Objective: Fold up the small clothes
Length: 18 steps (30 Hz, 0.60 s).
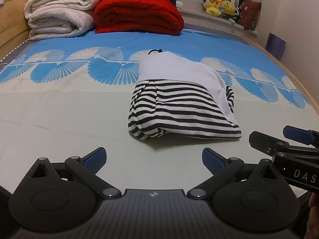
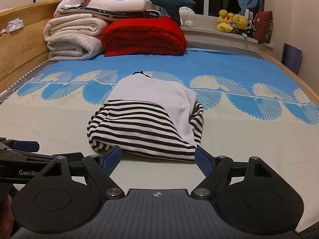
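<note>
A small garment (image 1: 179,101), black-and-white striped with a plain white panel on top, lies folded into a compact bundle on the bed. In the right wrist view the same garment (image 2: 143,123) sits just beyond the fingertips. My left gripper (image 1: 153,161) is open, empty, and a short way in front of the bundle's near edge. My right gripper (image 2: 158,159) is open too, its blue pads either side of the bundle's near hem, apart from the cloth or barely touching. The right gripper (image 1: 287,139) also shows at the right edge of the left wrist view.
The bed sheet (image 1: 59,109) is pale with a blue fan-pattern band. Folded white blankets (image 1: 59,18) and a red blanket (image 1: 137,14) are stacked at the headboard end. Plush toys (image 2: 235,22) line the window sill. A wooden bed frame (image 2: 22,45) runs along the left.
</note>
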{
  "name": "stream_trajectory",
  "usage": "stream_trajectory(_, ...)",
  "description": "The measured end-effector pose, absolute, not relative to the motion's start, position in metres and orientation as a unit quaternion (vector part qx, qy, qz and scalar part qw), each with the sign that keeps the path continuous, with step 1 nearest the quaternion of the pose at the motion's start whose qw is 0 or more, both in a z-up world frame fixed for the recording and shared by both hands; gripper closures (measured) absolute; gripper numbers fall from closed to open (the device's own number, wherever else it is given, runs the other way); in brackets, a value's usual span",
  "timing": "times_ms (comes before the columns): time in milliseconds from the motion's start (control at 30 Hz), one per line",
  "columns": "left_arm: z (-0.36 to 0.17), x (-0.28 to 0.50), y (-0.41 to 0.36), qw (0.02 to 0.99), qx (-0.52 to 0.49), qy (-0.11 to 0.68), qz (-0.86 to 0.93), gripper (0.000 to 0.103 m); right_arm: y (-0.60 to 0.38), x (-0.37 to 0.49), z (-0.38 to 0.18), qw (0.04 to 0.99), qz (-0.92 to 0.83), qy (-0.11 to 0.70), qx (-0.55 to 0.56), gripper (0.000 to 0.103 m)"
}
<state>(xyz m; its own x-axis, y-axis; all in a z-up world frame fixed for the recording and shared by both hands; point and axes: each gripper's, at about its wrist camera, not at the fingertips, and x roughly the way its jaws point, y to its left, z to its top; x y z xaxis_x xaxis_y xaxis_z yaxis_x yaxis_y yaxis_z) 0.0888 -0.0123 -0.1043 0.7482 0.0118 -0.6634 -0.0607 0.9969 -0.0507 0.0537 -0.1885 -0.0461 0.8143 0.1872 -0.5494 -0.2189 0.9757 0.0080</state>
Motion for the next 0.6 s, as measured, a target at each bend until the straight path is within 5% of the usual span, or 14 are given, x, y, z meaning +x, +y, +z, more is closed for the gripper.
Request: stream_trajectory(600, -0.1058, 0.0895, -0.0101, 0.933, -0.033, 0.357, 0.016, 0.001, -0.1893, 0.0536, -0.0489, 0.951, 0.107, 0.288, -0.028, 0.021)
